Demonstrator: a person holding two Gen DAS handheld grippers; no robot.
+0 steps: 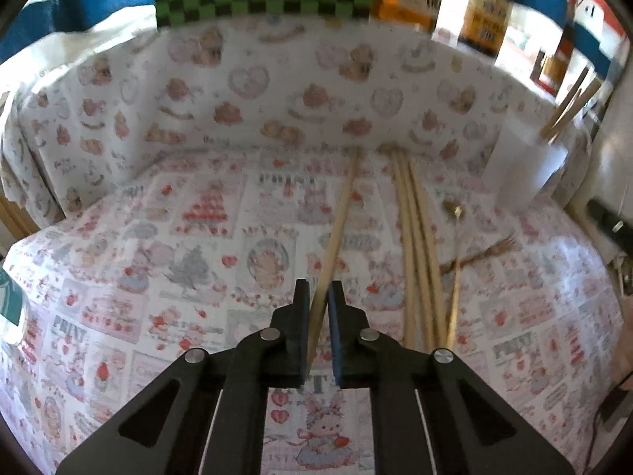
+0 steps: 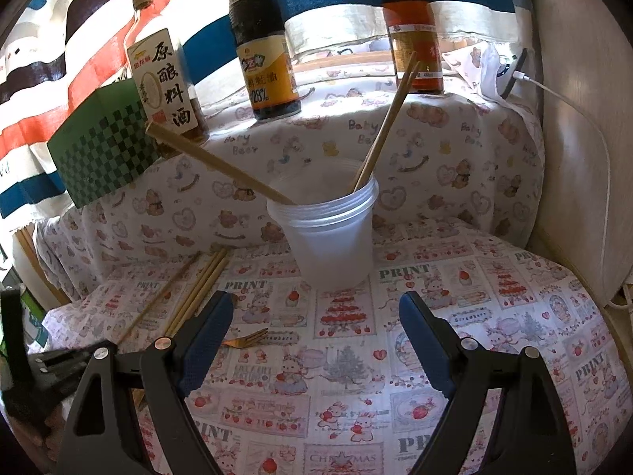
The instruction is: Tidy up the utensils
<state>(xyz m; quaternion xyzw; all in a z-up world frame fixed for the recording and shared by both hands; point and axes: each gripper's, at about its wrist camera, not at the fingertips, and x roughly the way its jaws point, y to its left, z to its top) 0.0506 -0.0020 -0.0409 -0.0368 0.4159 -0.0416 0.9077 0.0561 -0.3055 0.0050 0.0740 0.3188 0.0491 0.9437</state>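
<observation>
My left gripper (image 1: 319,289) is shut on a single wooden chopstick (image 1: 340,217), which slants away over the patterned tablecloth (image 1: 158,277). Several loose chopsticks (image 1: 415,237) lie just right of it, with a gold fork (image 1: 488,249) and a gold spoon (image 1: 455,277) beside them. In the right wrist view a translucent plastic cup (image 2: 328,237) stands ahead, holding chopsticks (image 2: 387,118) that lean out both ways. My right gripper (image 2: 316,301) hangs open in front of the cup with nothing between its fingers. The loose chopsticks (image 2: 201,289) and the fork (image 2: 245,340) lie at its left.
Three sauce bottles (image 2: 265,51) stand on a raised ledge behind the cup, next to a green checkered box (image 2: 103,150). A phone on a white cable (image 2: 514,71) leans at the back right. A pale wall (image 2: 585,158) closes the right side.
</observation>
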